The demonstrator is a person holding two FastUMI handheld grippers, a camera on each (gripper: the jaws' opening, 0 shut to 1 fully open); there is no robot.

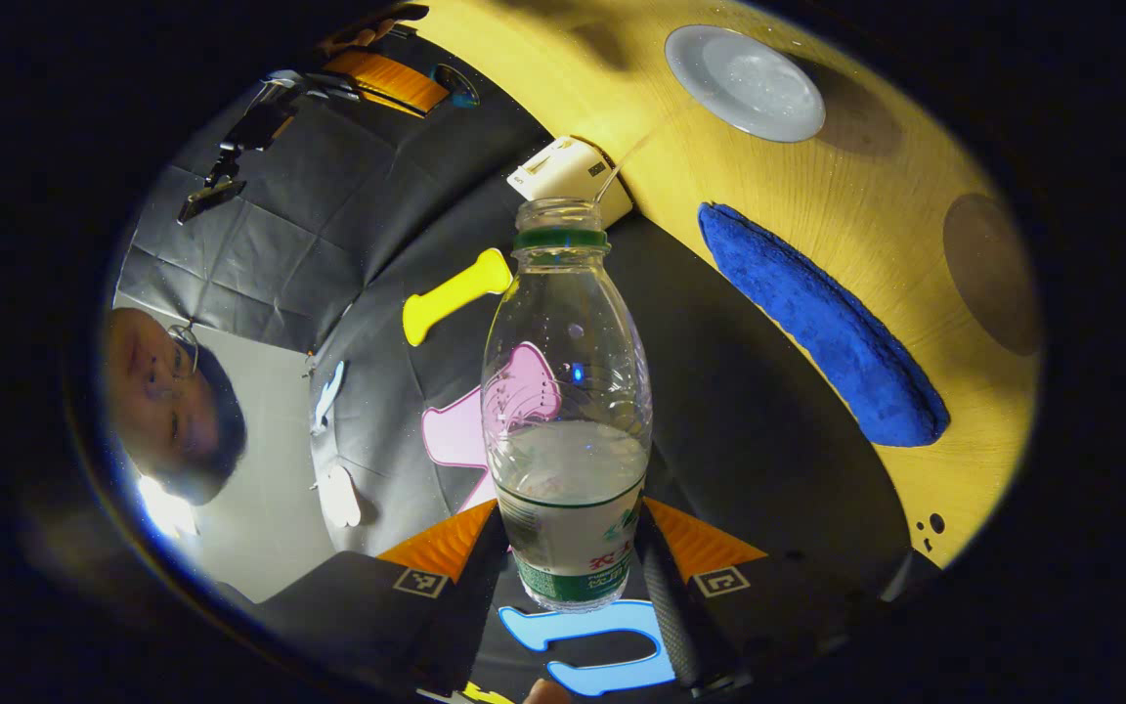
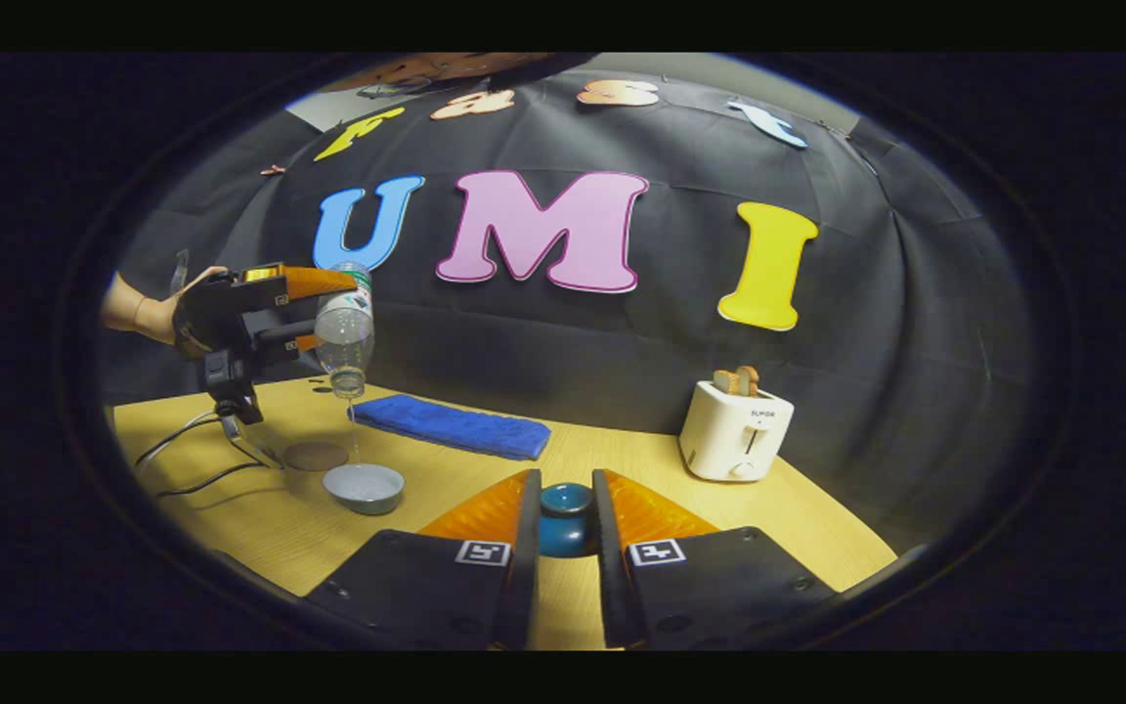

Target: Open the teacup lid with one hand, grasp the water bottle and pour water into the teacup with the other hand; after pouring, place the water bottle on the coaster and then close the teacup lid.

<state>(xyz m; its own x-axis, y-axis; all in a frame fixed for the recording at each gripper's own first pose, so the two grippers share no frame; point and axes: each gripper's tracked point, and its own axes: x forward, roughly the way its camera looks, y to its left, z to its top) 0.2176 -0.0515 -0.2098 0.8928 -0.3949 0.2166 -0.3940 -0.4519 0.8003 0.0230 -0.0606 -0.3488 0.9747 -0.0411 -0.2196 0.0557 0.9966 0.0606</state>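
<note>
My left gripper (image 1: 571,548) is shut on a clear water bottle (image 1: 568,420) with a green neck ring and no cap, about a third full. In the right gripper view that gripper (image 2: 301,315) holds the bottle (image 2: 344,332) mouth down, and a thin stream falls into the open grey teacup (image 2: 364,487) on the table. The teacup (image 1: 745,83) lies beyond the bottle's mouth. A round brown coaster (image 2: 316,455) sits just behind the cup. My right gripper (image 2: 565,489) is shut on the teal teacup lid (image 2: 565,523), low over the table's front.
A folded blue cloth (image 2: 451,425) lies along the back of the wooden table (image 2: 798,528). A white toaster (image 2: 736,430) with bread in it stands at the right. Black cables (image 2: 192,460) trail over the left side. A person's hand (image 2: 138,311) holds the left gripper.
</note>
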